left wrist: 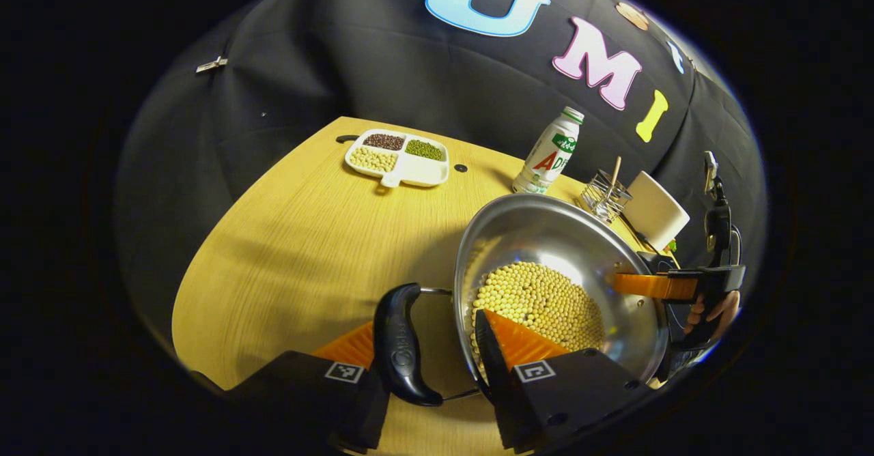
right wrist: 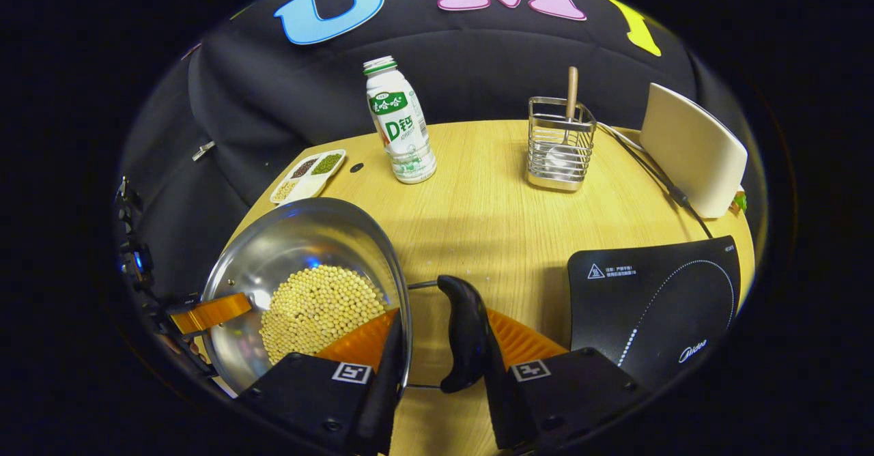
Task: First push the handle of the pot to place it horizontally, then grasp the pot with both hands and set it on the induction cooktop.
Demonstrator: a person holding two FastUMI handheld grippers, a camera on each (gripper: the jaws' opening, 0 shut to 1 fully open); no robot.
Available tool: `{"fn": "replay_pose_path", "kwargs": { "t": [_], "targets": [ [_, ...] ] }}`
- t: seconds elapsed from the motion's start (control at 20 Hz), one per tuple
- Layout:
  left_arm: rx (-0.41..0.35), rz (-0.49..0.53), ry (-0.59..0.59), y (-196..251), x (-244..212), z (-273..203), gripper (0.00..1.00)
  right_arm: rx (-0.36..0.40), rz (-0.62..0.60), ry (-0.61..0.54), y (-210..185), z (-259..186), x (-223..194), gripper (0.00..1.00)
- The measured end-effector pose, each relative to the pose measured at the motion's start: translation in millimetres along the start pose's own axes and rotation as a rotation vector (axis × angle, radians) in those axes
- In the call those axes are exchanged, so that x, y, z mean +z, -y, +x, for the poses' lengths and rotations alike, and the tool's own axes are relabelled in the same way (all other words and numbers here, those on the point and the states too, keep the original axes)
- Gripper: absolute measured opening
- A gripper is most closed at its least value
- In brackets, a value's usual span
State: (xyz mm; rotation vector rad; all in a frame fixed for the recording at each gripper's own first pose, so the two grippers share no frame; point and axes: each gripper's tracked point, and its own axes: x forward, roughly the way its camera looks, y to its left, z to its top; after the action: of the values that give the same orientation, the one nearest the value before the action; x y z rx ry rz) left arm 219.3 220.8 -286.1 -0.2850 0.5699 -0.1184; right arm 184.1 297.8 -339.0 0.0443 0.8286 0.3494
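- While the steel pot [left wrist: 567, 251] sits on the wooden table [left wrist: 293, 251], it holds a bed of yellow soybeans [left wrist: 539, 302] and has a black handle on each side.
- Seen from the left gripper view, the left gripper [left wrist: 437, 353] straddles one black handle [left wrist: 399, 343]: one finger lies outside the handle and the other reaches over the rim above the beans. The handle runs between them and I cannot tell whether both fingers press on it.
- Seen from the right gripper view, the right gripper [right wrist: 440, 350] straddles the opposite black handle [right wrist: 464, 333] in the same way, one finger inside the pot's rim [right wrist: 403, 285] and the other just past the handle. Whether it pinches there, I cannot tell.
- Farther off in the left gripper view, the other gripper shows at the pot's far side with a person's hand [left wrist: 713, 309] around its grip.
- Just to the right of the pot in the right gripper view lies the black induction cooktop [right wrist: 655, 306], flat on the table and apart from the pot.
- Behind it a white board-like object [right wrist: 693, 149] stands tilted, with a black cable [right wrist: 655, 173] running along the table.
- A wire utensil holder [right wrist: 560, 145] with a wooden-handled spoon [right wrist: 570, 101] stands near the back edge.
- A white drink bottle [right wrist: 399, 121] with a green label stands upright beside it, well apart from the pot.
- A white divided dish [left wrist: 399, 155] of dark, green and pale beans rests at the far left corner of the table.
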Motion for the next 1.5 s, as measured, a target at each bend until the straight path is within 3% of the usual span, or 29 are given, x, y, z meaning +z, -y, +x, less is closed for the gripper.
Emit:
{"fn": "replay_pose_path", "kwargs": {
  "t": [0.05,0.1,0.25,0.3,0.5,0.55,0.6,1.1,1.5],
  "targets": [
    [0.002,0.001,-0.001,0,0,0,0.64,-0.002,0.0,-0.003,-1,3,0,0.52],
    [0.008,0.006,-0.005,0,-1,1,0.63,-0.005,-0.009,-0.006,-2,1,-4,0.56],
    [0.018,0.001,-0.013,-1,0,-6,0.61,-0.008,-0.02,0.019,-5,-9,2,0.56],
    [0.021,0.003,-0.011,-2,-1,-11,0.61,-0.006,-0.029,0.027,-6,-15,4,0.52],
    [0.024,0.001,-0.031,15,-1,-32,0.61,-0.013,-0.028,0.026,-1,-43,9,0.56],
    [0.019,-0.001,-0.039,21,-1,-38,0.61,-0.018,-0.03,0.025,2,-52,10,0.51],
    [0.013,-0.001,-0.045,29,-2,-43,0.61,-0.023,-0.029,0.028,5,-60,12,0.56],
    [-0.051,0.043,-0.057,114,4,-78,0.61,-0.075,0.033,0.072,58,-147,16,0.55],
    [-0.093,0.081,-0.057,171,7,-83,0.61,-0.111,0.06,0.109,101,-190,21,0.55]
  ]
}}
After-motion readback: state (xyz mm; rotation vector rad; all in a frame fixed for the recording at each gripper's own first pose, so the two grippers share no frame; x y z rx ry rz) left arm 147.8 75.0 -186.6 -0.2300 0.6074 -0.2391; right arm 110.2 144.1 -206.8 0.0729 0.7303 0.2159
